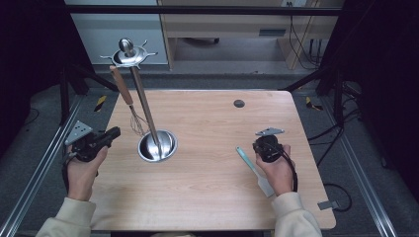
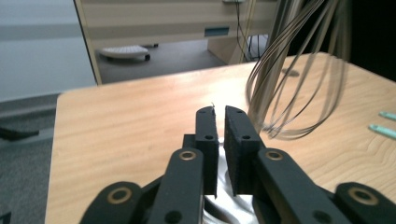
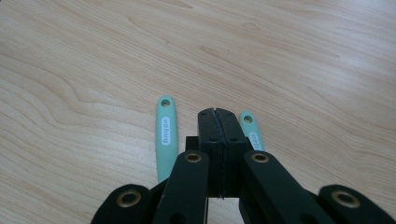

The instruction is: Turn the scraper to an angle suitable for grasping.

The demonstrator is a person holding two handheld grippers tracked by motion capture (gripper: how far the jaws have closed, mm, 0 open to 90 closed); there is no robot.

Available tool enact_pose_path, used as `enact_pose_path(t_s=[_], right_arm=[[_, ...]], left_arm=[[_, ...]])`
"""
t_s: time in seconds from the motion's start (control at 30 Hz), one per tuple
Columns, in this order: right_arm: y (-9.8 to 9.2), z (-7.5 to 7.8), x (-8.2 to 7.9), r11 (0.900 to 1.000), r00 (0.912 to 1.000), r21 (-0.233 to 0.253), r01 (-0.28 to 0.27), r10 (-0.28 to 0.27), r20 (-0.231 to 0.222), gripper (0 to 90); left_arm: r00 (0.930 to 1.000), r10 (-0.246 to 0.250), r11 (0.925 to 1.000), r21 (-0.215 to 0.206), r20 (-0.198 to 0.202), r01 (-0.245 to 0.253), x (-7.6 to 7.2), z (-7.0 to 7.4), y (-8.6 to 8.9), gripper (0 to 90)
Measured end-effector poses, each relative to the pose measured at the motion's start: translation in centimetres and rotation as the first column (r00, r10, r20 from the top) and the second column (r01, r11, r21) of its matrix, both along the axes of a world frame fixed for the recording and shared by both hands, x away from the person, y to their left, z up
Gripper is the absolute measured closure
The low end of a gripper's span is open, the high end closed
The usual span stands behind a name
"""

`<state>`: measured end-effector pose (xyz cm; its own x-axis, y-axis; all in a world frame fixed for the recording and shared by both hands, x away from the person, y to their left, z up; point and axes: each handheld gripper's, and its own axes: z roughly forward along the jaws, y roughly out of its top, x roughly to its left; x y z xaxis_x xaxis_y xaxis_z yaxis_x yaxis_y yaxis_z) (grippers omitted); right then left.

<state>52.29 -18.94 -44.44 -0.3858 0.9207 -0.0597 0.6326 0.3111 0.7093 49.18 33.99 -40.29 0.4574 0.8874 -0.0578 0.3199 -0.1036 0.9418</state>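
A steel utensil stand (image 1: 146,106) rises from a round base (image 1: 157,146) at the table's middle left, with hooks at its crown (image 1: 129,55). A wooden-handled whisk (image 1: 122,88) hangs from it; its wires (image 2: 299,79) loom just right of my left gripper (image 2: 219,112). That left gripper (image 1: 112,133) sits left of the base, its jaws almost together with nothing between. My right gripper (image 1: 267,146) hovers at the table's right, jaws (image 3: 215,112) pressed shut and empty. A teal-handled spatula (image 1: 252,167) lies beside it. Two teal handles (image 3: 165,135) (image 3: 250,127) flank the right jaws.
A small dark grommet (image 1: 239,103) sits in the wooden table (image 1: 207,197) near its far edge. Cabinets and cables stand beyond the table. Metal rails run along the floor on both sides. Bare wood stretches between the stand and the spatula.
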Motion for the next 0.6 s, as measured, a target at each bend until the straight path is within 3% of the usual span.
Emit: enact_pose_path(t_s=[0.1,0.2,0.43,0.6], right_arm=[[-0.1,-0.4,0.3,1.000,0.9999,-0.003,-0.001,0.001,-0.016,90.0],[-0.2,-0.8,0.7,1.000,0.9993,-0.004,-0.002,0.002,-0.037,90.0],[0.1,-1.8,1.3,1.000,0.9973,-0.022,-0.007,0.005,-0.073,90.0],[0.6,-2.5,1.2,0.999,0.9960,-0.034,-0.026,0.023,-0.086,90.0]], left_arm=[[0.9999,-0.002,0.9992,0.040,-0.016,0.002,0.0,-0.9,-0.2,75.0],[0.9997,0.001,0.9988,0.048,-0.025,0.000,0.1,-1.4,-0.5,63.7],[0.9991,0.009,0.9980,0.062,-0.041,-0.006,0.2,-2.4,-1.0,25.7],[0.9985,0.002,0.9977,0.068,-0.055,0.002,0.1,-3.5,-0.7,12.7]])
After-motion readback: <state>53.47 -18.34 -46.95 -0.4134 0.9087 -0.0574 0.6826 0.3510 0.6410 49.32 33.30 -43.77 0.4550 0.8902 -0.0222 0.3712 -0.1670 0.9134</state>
